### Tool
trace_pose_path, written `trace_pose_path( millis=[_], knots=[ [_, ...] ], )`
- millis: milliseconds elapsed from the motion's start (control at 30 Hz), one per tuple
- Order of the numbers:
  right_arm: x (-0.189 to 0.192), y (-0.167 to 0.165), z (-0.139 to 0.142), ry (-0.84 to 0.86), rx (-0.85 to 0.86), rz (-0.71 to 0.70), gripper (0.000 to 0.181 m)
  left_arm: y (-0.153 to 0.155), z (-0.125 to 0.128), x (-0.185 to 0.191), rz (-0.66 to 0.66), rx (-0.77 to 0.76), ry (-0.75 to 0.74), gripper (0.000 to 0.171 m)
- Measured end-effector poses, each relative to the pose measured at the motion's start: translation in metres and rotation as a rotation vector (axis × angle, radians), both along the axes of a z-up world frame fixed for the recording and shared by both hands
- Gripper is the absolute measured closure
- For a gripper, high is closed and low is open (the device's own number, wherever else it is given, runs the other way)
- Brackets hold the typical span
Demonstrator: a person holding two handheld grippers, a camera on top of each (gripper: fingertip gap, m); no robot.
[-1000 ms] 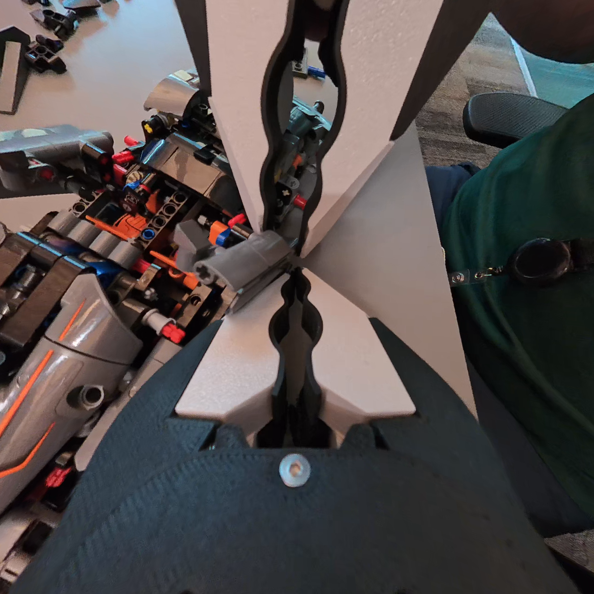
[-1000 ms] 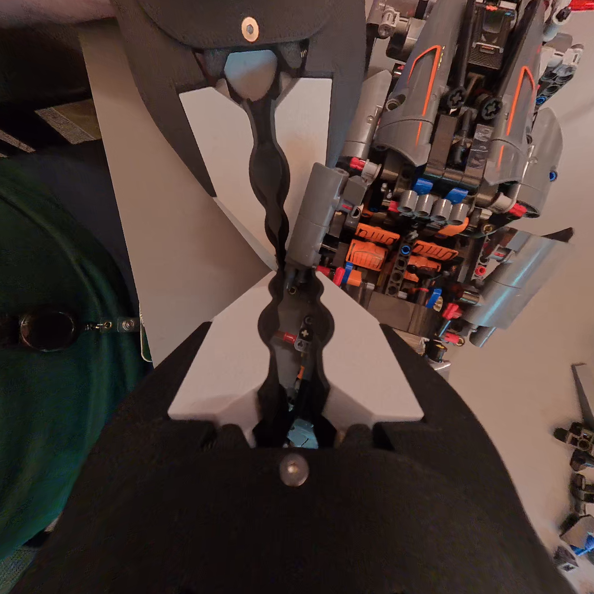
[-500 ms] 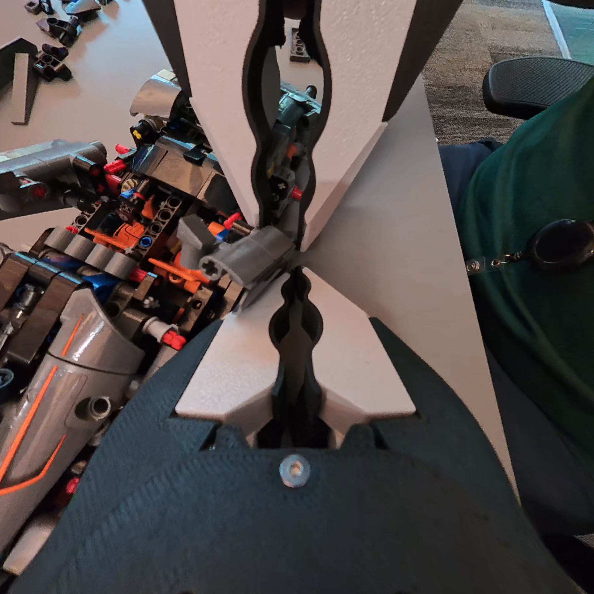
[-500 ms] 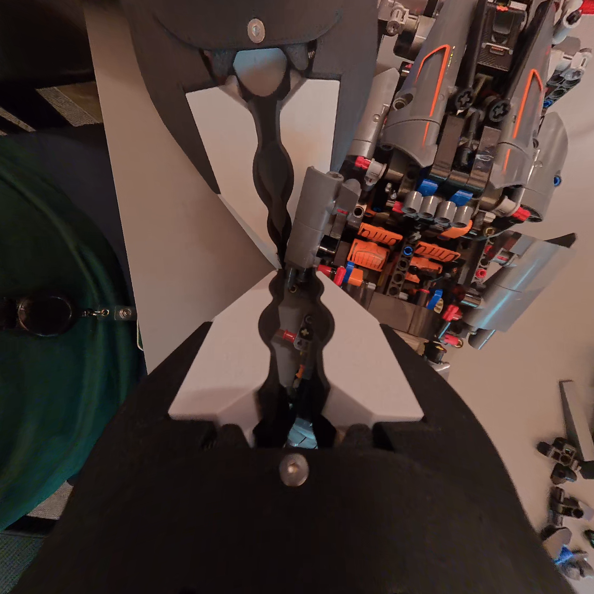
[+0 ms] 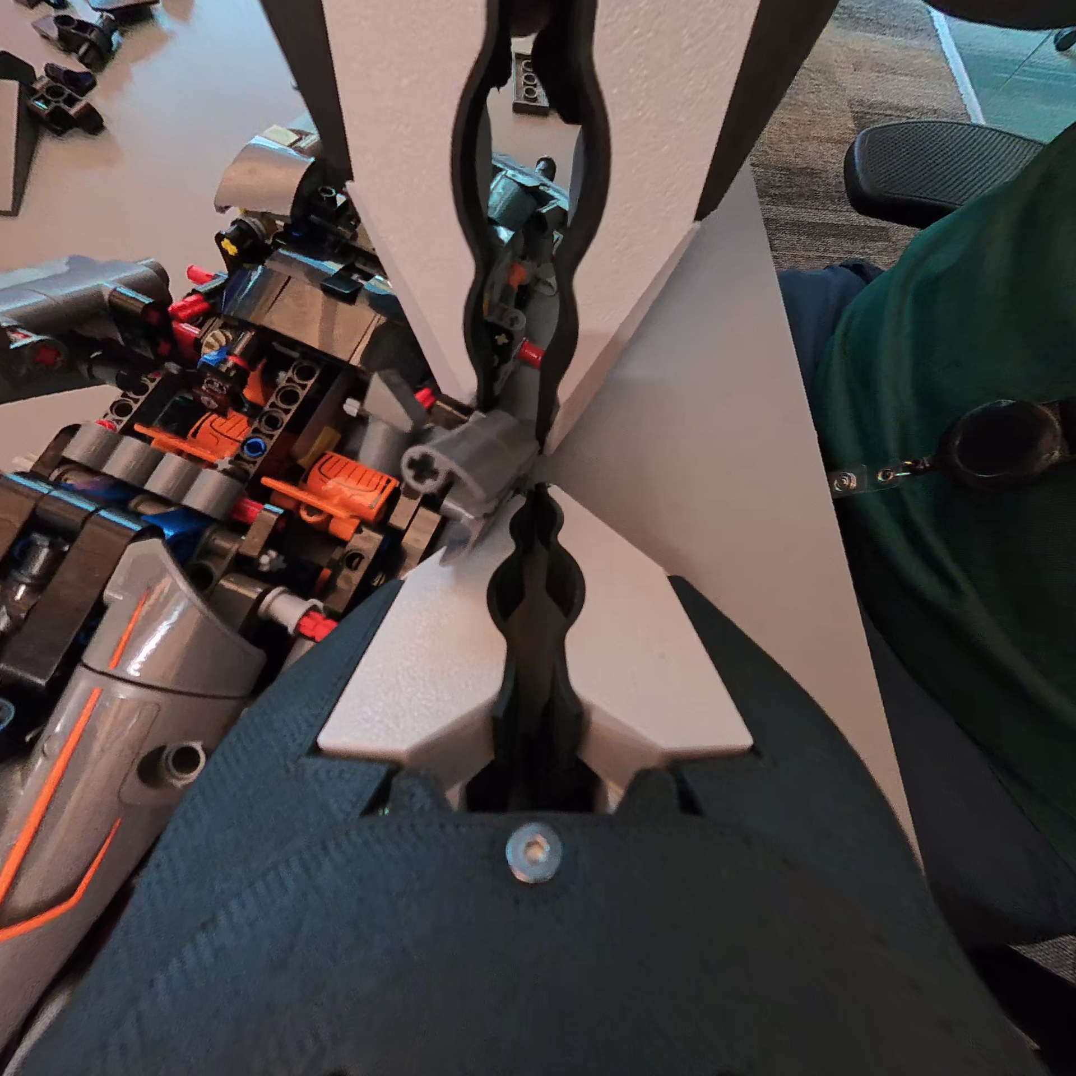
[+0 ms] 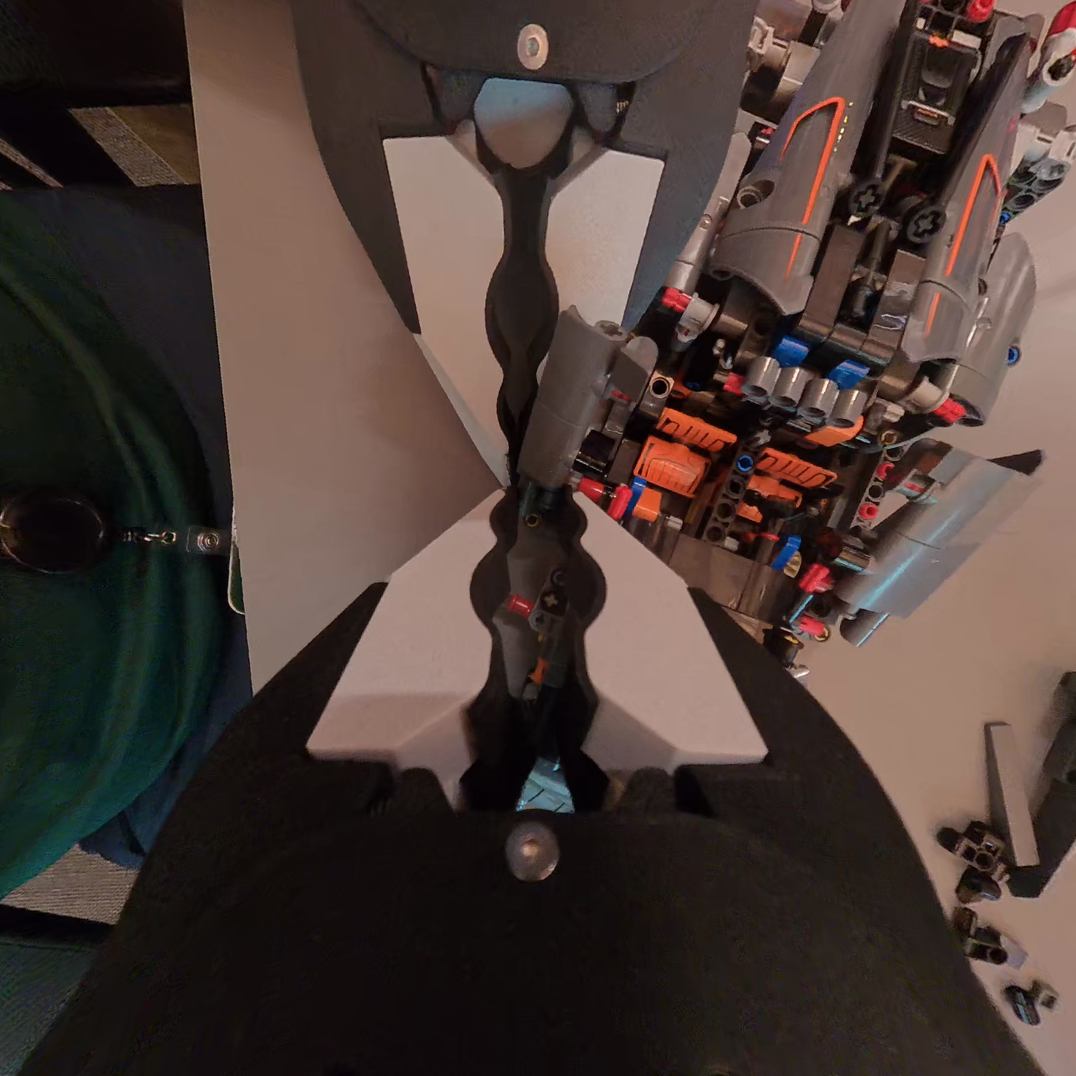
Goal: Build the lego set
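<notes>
A large grey, black and orange lego vehicle (image 5: pixel 174 669) lies on the table (image 5: pixel 174 145); it also shows in the right wrist view (image 6: pixel 815 407). A grey lego piece with a cross hole (image 5: pixel 466 466) sits at the vehicle's near edge, by the orange seats (image 5: pixel 349 483). My right gripper (image 5: pixel 515 422) reaches in from the top and is shut on one end of this piece (image 6: pixel 565 396). My left gripper (image 5: pixel 535 495) is shut, tip to tip with the right one (image 6: pixel 544 498), and its tips touch the piece. I cannot tell whether the left gripper (image 6: pixel 512 460) pinches it.
A person in a green shirt (image 5: pixel 961 524) sits close behind the table's edge, beside a black chair (image 5: pixel 931 169). Loose dark lego parts (image 5: pixel 64 105) lie on the far table, and several more (image 6: pixel 984 856) near the right gripper. A dark studded plate (image 5: pixel 530 87) lies beyond. The tips of both grippers are at nearly the same place.
Both grippers stay tip to tip on the grey piece. The views have drifted slightly, and the piece sits a little closer in against the orange seats.
</notes>
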State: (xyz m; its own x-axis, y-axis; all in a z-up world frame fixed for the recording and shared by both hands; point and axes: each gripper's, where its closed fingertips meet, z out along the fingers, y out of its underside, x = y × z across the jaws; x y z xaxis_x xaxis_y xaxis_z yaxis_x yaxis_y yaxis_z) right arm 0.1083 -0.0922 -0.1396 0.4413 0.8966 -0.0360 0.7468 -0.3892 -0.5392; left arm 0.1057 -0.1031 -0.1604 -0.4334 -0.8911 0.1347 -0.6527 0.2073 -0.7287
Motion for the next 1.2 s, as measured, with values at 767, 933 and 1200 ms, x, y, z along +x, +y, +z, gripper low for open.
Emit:
trace_pose_path(
  millis=[767, 933, 1200],
  knots=[
    [0.0, 0.001, 0.0, 0.028, -0.021, 0.098, 0.171, -0.005, 0.0, 0.0, -0.043, -0.002, 0.0, 0.171],
    [0.003, 0.003, 0.0, -0.041, 0.009, 0.05, 0.168, -0.003, 0.002, 0.002, -0.019, 0.017, -0.018, 0.171],
    [0.025, -0.002, 0.012, -0.116, 0.083, -0.049, 0.163, 0.007, 0.015, 0.002, 0.079, 0.005, -0.093, 0.171]
  ],
)
